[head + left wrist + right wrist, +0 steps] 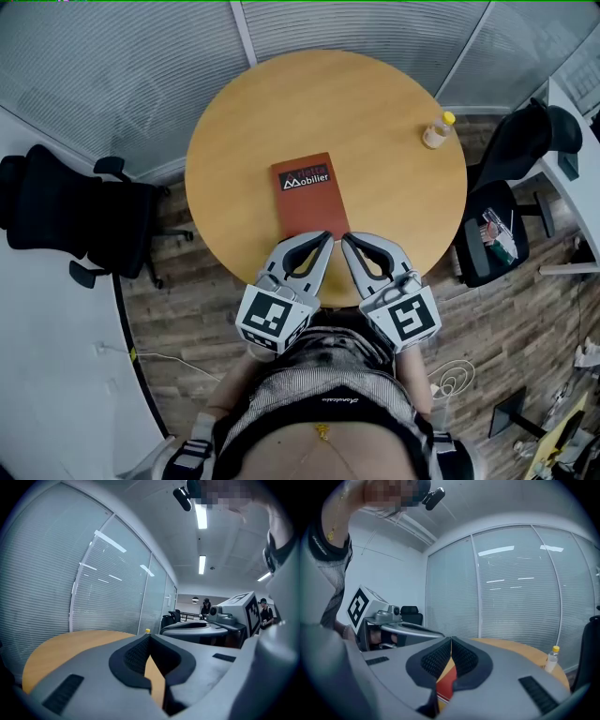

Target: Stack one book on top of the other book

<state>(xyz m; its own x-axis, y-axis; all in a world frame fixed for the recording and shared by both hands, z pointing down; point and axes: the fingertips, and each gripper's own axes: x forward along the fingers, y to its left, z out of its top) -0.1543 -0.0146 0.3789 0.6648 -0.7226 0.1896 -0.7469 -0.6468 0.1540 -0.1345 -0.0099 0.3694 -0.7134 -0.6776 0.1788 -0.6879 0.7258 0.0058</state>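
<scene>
A red-brown book (309,195) with a dark title band lies flat near the middle of the round wooden table (375,103). Only this one book shows; I cannot tell whether another lies under it. My left gripper (326,236) and right gripper (347,238) sit side by side at the table's near edge, tips just at the book's near end. Both are shut with nothing between the jaws. In the left gripper view the left gripper (149,635) points across the tabletop. Below the right gripper (451,639), a strip of the book (446,681) shows.
A small bottle (438,130) with a yellow cap stands at the table's far right, and the bottle (552,658) also shows in the right gripper view. Black office chairs (66,211) stand left and right of the table. Glass walls with blinds close the far side.
</scene>
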